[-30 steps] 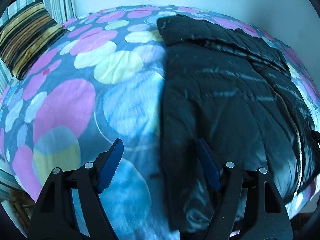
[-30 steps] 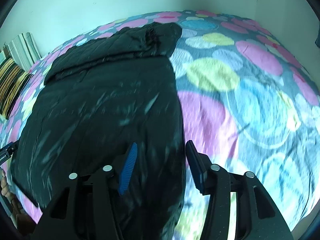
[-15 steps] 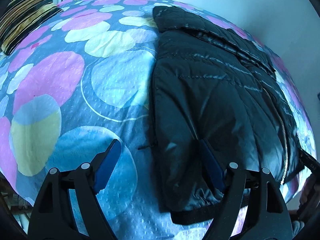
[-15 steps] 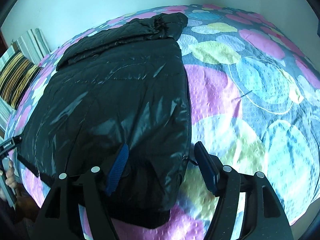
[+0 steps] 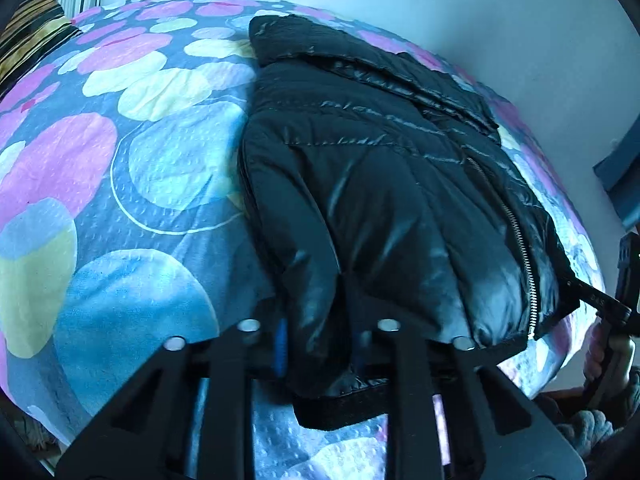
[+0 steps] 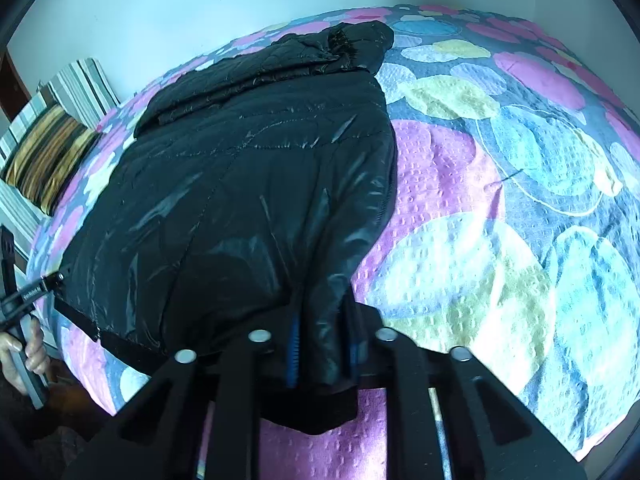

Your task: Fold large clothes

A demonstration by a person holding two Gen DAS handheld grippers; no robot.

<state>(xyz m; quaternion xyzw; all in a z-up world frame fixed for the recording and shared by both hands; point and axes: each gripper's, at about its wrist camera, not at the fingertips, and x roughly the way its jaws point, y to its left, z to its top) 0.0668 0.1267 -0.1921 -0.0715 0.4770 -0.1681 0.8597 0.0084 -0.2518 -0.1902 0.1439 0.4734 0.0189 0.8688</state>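
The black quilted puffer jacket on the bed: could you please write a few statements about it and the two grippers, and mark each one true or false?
1. The black quilted puffer jacket lies on a bedspread with coloured circles. True.
2. The left gripper hangs open above the bedspread, clear of the jacket. False: it is shut on a fold of the jacket near the hem.
3. The right gripper is shut on jacket fabric near the hem. True.
4. The jacket's collar end points toward the cameras. False: the collar lies at the far end, near the wall.
5. A striped cushion sits at the far left of the bed. True.
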